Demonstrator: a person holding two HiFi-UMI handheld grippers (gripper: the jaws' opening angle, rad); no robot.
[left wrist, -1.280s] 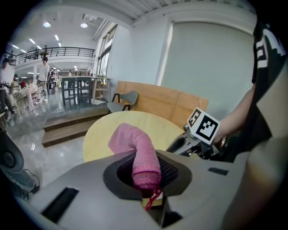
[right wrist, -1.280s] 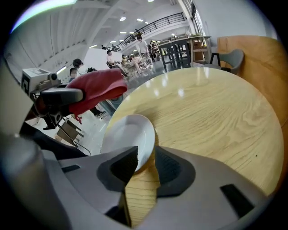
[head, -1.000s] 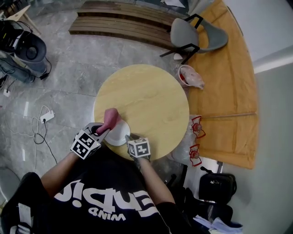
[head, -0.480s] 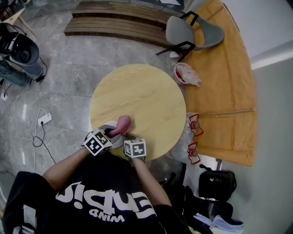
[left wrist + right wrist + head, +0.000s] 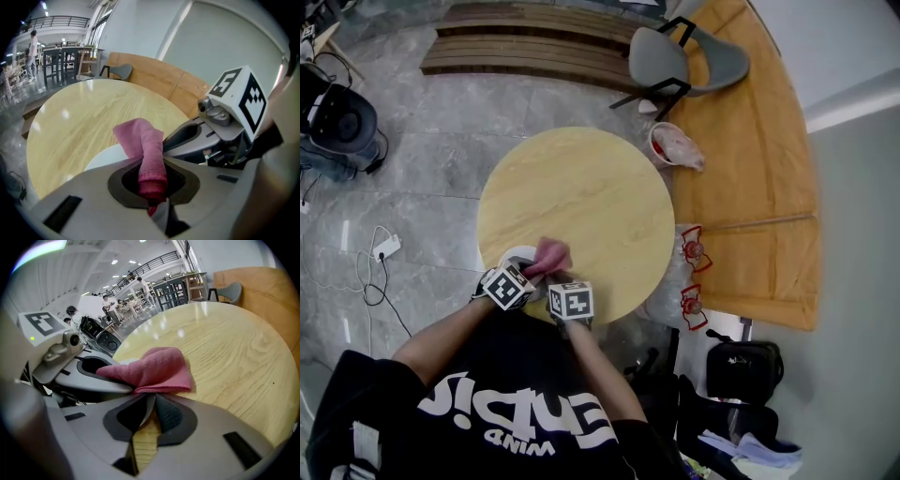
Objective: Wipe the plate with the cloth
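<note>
We note round table (image 5: 591,183): pale wood, faint grain, glossy top catching ceiling lights in both gripper views. On it we see white plate (image 5: 514,255), lying flat at near-left edge, mostly covered in head view.

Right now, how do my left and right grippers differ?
The left gripper is shut on the pink cloth, the right gripper on the thin rim of the plate. The left gripper's cloth lies over the plate; the right gripper sits at its edge. Both are shut, side by side at the near edge of the table.
</note>
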